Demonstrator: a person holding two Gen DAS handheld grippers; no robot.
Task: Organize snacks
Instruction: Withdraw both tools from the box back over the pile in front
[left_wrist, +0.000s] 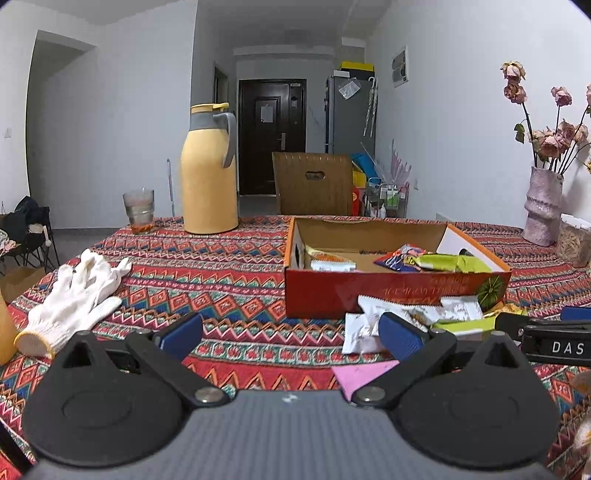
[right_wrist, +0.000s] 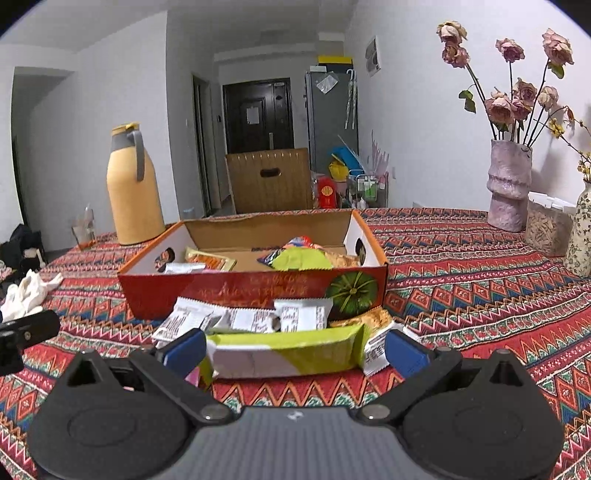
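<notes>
The right claw (right_wrist: 293, 349) stands open around the green packet (right_wrist: 284, 354); close squarely on its middle, then lift clear over the box (right_wrist: 255, 291) wall. The left claw (left_wrist: 291, 332) waits open.

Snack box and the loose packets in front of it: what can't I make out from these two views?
- Snack box floor: near wall hides the front part, both views.
- White packets: print too small, right wrist.
- Pink packet: left gripper finger covers part.
- Green packet underside: unseen, between the open right gripper jaws.

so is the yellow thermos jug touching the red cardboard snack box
Apart. The left wrist view shows the yellow thermos jug standing left of the red cardboard snack box, with patterned tablecloth between them.
</notes>
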